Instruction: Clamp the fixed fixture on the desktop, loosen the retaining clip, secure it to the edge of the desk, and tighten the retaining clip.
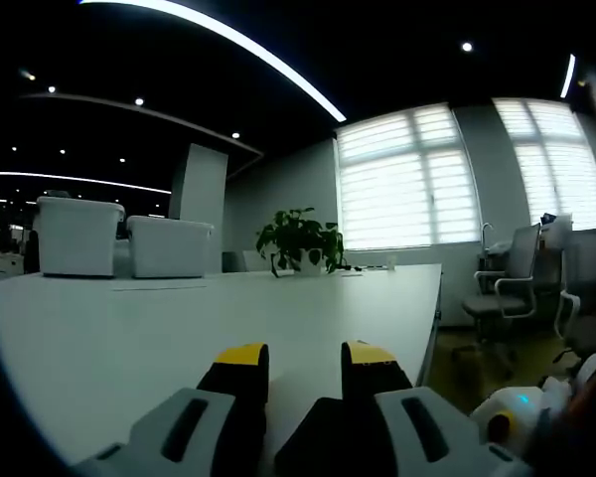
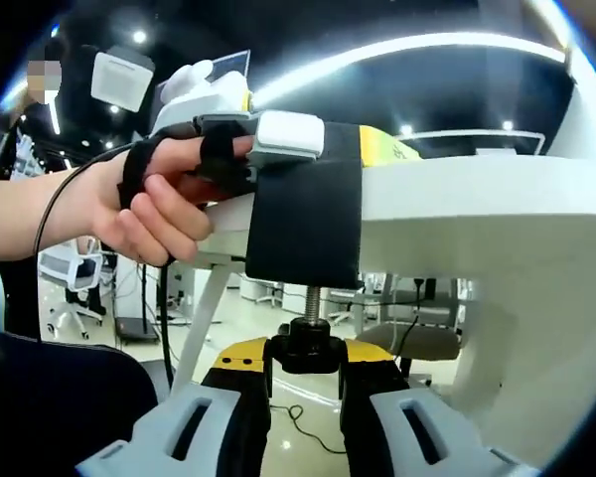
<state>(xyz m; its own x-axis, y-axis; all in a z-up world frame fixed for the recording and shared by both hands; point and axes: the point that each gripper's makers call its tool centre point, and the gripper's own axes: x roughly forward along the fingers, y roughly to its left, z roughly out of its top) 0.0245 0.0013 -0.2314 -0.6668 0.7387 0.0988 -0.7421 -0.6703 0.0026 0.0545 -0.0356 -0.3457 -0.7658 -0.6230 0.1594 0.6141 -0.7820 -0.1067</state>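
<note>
Right gripper (image 2: 305, 370): we find its jaws clamped on the black screw knob (image 2: 306, 350) under the black C-shaped clamp fixture (image 2: 303, 224).
Left gripper (image 1: 305, 360): jaws apart, above the white desk edge (image 2: 477, 204).
Advice: we judge turning squarely while steadying the fixture best.

White desk (image 1: 308, 318) bearing two white bins (image 1: 76, 236) and a potted plant (image 1: 300, 241) at its far side; black clamp fixture (image 2: 306, 219) gripping its edge.

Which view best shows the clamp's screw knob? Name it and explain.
The right gripper view: the black screw knob hangs under the black clamp on the desk edge, sitting between the right claw tips. The left gripper view looks across the desktop instead.
</note>
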